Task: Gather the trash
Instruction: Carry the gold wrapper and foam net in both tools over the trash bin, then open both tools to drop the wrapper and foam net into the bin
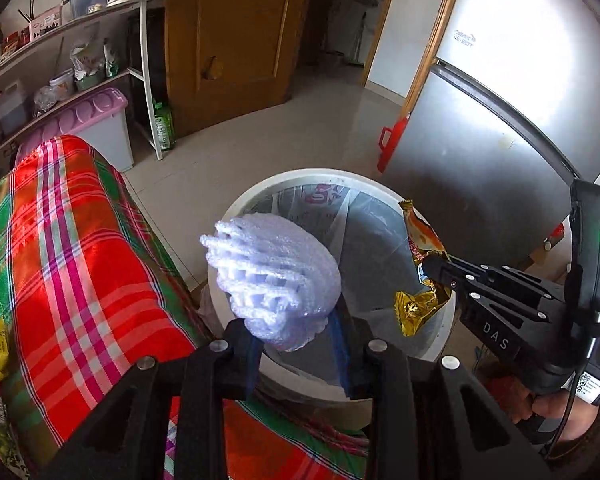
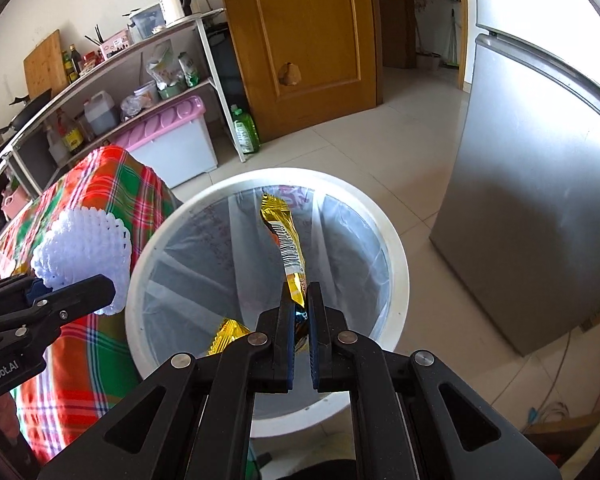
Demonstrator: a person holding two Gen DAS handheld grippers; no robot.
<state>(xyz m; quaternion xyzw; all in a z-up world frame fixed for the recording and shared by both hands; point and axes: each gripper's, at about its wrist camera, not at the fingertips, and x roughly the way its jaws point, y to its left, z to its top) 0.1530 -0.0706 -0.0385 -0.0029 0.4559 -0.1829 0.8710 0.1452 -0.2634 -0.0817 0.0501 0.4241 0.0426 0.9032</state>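
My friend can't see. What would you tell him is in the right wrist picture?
The right hand-held gripper pinches a gold snack wrapper above a white bin with a clear liner. At left, the left hand-held gripper holds a white foam net over a red plaid cloth. Behind are shelves, a wooden door and a grey fridge.

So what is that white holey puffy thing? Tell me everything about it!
The foam net is a soft white mesh sleeve, like fruit packing, full of little holes and squashed into a rounded clump. The left gripper pinches its lower end between blue-padded jaws. It hangs over the near edge of the white bin, beside the plaid cloth, touching nothing else.
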